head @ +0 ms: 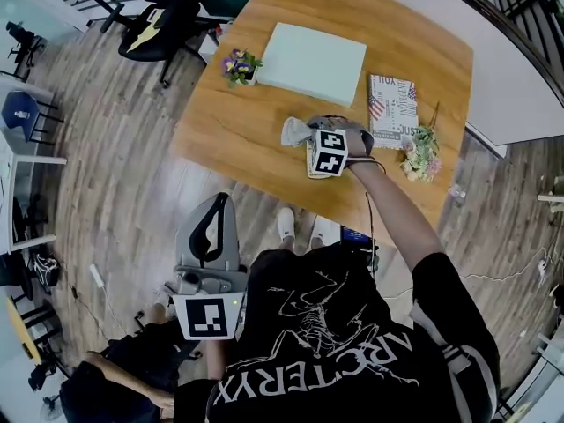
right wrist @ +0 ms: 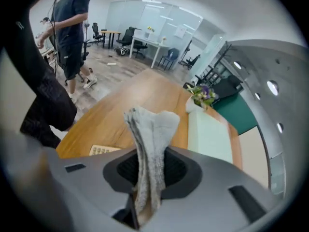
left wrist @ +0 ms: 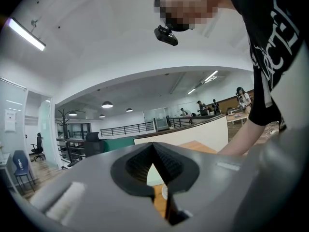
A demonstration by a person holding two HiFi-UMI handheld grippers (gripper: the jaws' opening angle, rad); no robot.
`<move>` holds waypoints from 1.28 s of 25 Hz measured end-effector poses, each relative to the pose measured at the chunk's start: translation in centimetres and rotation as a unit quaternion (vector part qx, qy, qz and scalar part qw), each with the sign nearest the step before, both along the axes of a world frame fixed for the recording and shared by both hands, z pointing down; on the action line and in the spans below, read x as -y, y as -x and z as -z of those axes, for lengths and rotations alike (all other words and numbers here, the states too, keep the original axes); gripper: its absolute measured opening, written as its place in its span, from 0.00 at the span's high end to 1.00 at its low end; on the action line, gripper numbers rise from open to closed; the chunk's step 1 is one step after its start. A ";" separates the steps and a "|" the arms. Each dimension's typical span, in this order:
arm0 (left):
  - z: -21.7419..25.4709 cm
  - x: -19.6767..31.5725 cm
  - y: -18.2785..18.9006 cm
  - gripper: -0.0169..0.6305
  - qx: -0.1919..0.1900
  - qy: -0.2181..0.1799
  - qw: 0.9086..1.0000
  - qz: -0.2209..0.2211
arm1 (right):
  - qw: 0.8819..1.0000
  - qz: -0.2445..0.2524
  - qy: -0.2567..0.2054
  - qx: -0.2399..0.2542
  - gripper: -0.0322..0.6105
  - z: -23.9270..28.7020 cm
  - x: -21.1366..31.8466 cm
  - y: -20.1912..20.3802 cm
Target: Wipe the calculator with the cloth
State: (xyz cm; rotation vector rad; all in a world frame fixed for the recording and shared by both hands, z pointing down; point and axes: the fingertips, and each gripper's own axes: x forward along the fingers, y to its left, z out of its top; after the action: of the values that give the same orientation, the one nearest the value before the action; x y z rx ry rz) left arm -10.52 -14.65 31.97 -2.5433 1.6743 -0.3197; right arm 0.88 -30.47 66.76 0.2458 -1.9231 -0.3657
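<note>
My right gripper (head: 310, 137) hovers over the wooden table (head: 238, 139), shut on a grey cloth (head: 296, 131) that sticks out past its tips. In the right gripper view the cloth (right wrist: 150, 124) stands pinched between the jaws of the right gripper (right wrist: 147, 154). The beige calculator (right wrist: 103, 150) lies on the table just below and left of them; in the head view only its edge (head: 311, 174) shows under the gripper. My left gripper (head: 210, 227) is held low beside my body, off the table, shut with nothing in it; in its own view the left gripper (left wrist: 153, 150) points up at the ceiling.
On the table are a pale green flat box (head: 313, 63), a small pot of purple flowers (head: 240, 64), a flag-print booklet (head: 393, 108) and a dried bouquet (head: 421, 154). An office chair (head: 163, 25) stands beyond the far corner. A person (right wrist: 70, 28) stands off to the side.
</note>
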 end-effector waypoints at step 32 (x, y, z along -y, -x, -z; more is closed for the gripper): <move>-1.2 0.6 0.3 0.96 -0.037 0.002 0.999 -0.017 | 0.993 0.027 0.098 -0.052 0.81 -6.3 -9.2 -1.1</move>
State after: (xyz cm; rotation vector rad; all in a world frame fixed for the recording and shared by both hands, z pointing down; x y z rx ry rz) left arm -10.84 -15.25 33.15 -2.6142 1.6544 -0.2308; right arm 2.02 -21.23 73.03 0.0450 -1.8499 -0.2189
